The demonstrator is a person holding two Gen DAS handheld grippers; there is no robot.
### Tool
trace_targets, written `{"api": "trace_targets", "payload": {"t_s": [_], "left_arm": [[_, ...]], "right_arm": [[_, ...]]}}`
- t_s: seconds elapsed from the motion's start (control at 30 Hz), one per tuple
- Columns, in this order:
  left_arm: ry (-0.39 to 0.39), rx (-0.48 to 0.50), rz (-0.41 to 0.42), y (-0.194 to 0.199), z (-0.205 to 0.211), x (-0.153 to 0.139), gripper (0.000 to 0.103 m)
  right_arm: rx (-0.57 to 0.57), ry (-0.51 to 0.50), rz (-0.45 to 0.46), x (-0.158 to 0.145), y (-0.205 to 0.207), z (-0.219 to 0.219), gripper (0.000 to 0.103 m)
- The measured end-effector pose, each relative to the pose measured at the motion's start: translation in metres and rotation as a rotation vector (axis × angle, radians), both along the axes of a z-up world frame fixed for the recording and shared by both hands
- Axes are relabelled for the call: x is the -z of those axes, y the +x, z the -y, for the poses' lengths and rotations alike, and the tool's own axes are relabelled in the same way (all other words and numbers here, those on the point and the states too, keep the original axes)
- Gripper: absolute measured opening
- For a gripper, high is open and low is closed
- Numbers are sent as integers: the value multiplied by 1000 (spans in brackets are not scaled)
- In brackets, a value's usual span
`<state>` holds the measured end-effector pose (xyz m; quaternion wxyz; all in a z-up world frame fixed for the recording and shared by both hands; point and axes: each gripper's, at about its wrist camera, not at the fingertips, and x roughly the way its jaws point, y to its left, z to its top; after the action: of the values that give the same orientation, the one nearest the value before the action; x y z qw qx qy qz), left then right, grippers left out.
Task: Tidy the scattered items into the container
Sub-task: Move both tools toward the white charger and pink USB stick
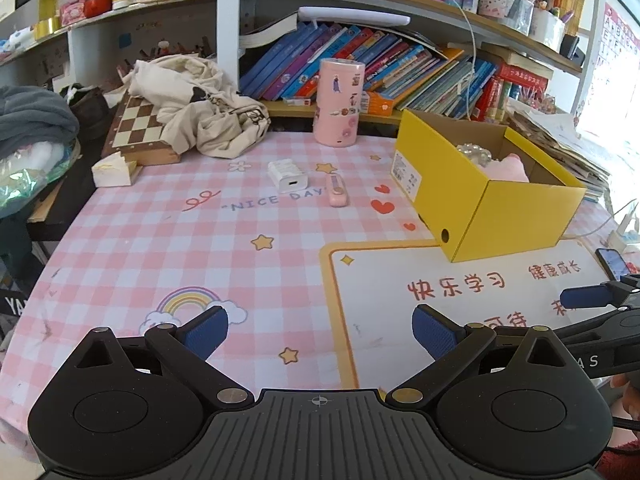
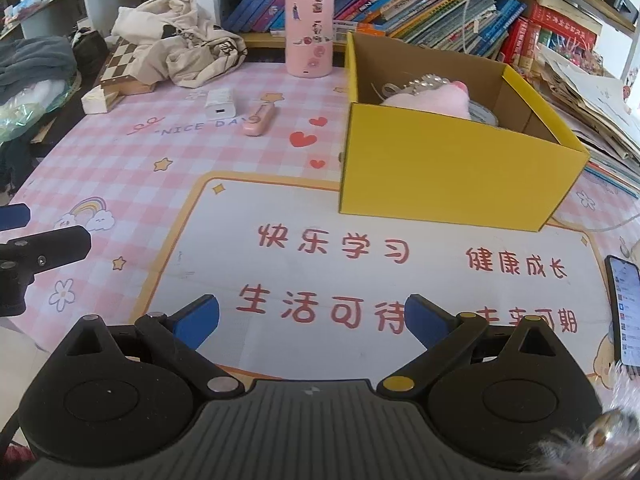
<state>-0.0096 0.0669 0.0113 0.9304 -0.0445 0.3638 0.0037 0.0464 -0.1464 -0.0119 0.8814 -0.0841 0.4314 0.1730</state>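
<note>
Both grippers, left [image 1: 320,334] and right [image 2: 312,320], have jaws wide open, empty. Charger [image 1: 287,175] and pink stick [image 1: 337,189] sit near each other at 12 o'clock; I might knock one grabbing the other for the box [image 1: 496,216].

A child's study corner at home: the desk wears a pink gingham mat [image 1: 160,240] printed with rainbows and "NICE DAY". At twelve o'clock, shelves sag with picture books [image 1: 360,60]; at ten o'clock a chessboard [image 1: 138,128] lies under crumpled clothes [image 1: 200,100]; pen pots [image 1: 500,0] at one o'clock.
</note>
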Motion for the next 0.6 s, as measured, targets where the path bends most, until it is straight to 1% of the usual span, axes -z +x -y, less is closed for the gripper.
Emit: {"api": "trace_targets", "payload": {"t_s": [0.3, 0.6], "left_arm": [[-1, -1, -4, -6, -10, 1, 100], [-4, -31, -1, -10, -22, 0, 100]], "right_arm": [[-17, -6, 8, -2, -5, -14, 100], [-62, -12, 13, -4, -5, -30, 100]]}}
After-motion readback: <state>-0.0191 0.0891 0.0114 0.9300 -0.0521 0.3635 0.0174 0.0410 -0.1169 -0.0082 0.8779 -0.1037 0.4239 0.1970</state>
